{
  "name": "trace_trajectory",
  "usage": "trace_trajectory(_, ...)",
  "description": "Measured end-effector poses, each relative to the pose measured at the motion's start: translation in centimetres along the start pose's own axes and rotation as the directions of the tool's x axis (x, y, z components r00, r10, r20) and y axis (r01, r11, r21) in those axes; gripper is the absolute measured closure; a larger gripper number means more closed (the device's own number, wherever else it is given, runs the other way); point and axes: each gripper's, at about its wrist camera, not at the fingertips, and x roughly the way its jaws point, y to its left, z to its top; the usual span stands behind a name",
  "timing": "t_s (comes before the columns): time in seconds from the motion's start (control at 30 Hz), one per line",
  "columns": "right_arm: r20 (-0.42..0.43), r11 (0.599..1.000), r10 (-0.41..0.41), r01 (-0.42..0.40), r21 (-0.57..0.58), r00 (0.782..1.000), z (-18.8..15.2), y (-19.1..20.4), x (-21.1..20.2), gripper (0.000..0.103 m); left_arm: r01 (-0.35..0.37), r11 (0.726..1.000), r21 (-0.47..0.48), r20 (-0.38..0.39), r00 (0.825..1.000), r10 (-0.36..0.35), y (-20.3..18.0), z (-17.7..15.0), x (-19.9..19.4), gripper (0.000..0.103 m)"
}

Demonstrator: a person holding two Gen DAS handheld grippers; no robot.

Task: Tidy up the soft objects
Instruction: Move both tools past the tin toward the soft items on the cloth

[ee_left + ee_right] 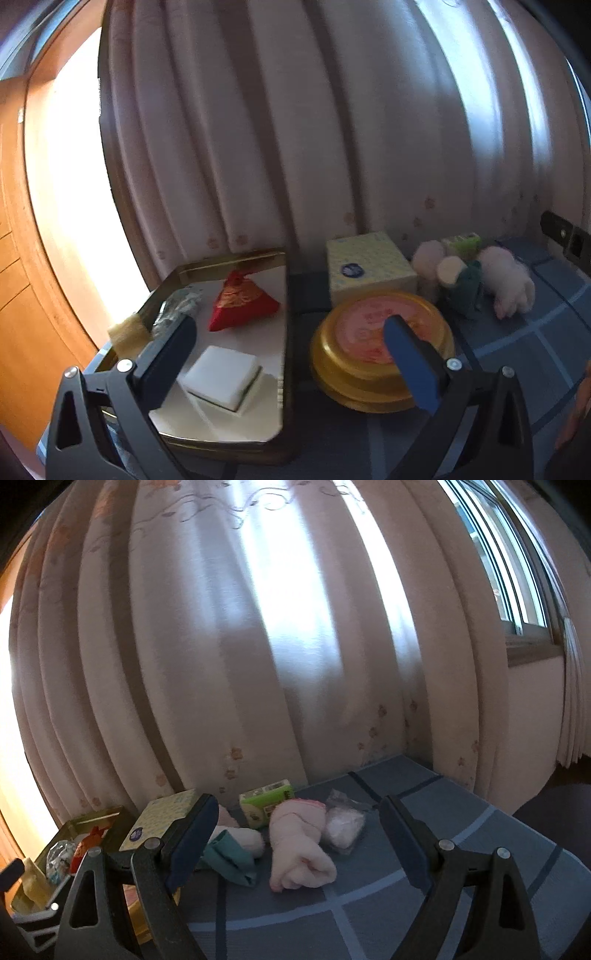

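A rolled pale-pink fleecy cloth (295, 843), plump and loosely folded, lies on the blue-grey checked bench (461, 830), between the spread fingers of the right tool (295, 843), which grips nothing; beside it sit one teal cloth (231, 860), one smaller pink roll (249, 840), one clear bag of white stuff (343, 825) and one green tissue pack (266, 803); the left tool (291, 354), also spread and empty, hangs over one gold tray (229, 264) with one red pouch (240, 302) and one white pad (221, 376), next to one round gold tin (354, 369) and one yellow tissue box (369, 266).
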Motion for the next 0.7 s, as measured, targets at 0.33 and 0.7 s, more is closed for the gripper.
trace_trajectory(0.33, -0.03, 0.996, -0.025, 0.027, 0.081, 0.999, 0.8, -3.7, 0.6, 0.013, 0.051, 0.998, 0.047, 0.014, 0.999, -0.051, -3.1, 0.4, -0.6, 0.0)
trace_trajectory(0.7, -0.178, 0.979, 0.008, 0.029, 0.202, 0.984, 1.1, -9.2, 3.6, 0.013, 0.115, 0.989, 0.098, 0.016, 0.993, -0.117, -8.1, 1.3, -0.6, 0.0)
